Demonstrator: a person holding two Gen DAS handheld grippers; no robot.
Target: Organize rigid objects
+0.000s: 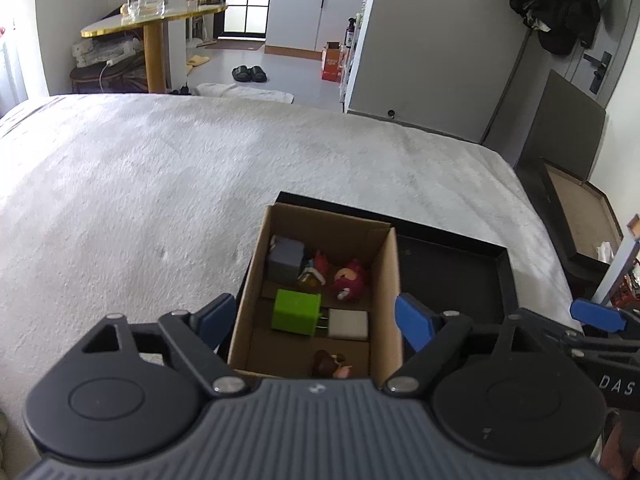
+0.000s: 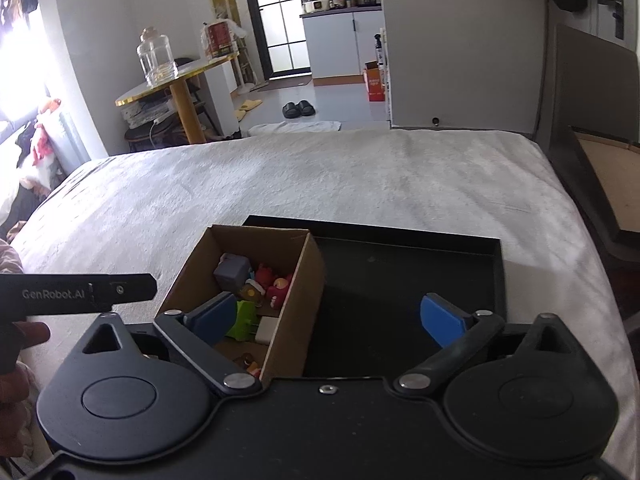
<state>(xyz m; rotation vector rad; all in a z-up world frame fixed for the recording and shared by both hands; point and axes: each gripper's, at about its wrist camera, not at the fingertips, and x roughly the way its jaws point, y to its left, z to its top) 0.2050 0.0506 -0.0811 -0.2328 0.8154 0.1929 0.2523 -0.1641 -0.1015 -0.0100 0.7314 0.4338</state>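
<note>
A brown cardboard box [image 1: 390, 276] [image 2: 310, 280] stands in the left end of a shallow black tray [image 1: 480, 272] [image 2: 400, 280] on the bed. Inside lie a grey cube [image 1: 286, 263] [image 2: 232, 270], a red figure [image 1: 350, 280] [image 2: 278, 286], a green plug [image 1: 296, 312] [image 2: 245, 320], a white plug [image 1: 348, 324] [image 2: 266, 330] and a small brown figure [image 1: 330, 364]. My left gripper [image 1: 314, 318] hovers above the box, open, blue pads wide apart with nothing between them. My right gripper [image 2: 330, 318] is open and holds nothing, spanning the box's right wall and the bare tray floor.
A pale fleece bedspread [image 1: 200, 184] covers the bed around the tray. An open dark box with a brown floor [image 1: 580, 216] sits off the bed's right edge. Beyond the bed stand a round gold-edged table [image 1: 160, 20] with glass jars, and black slippers [image 1: 250, 73] on the floor.
</note>
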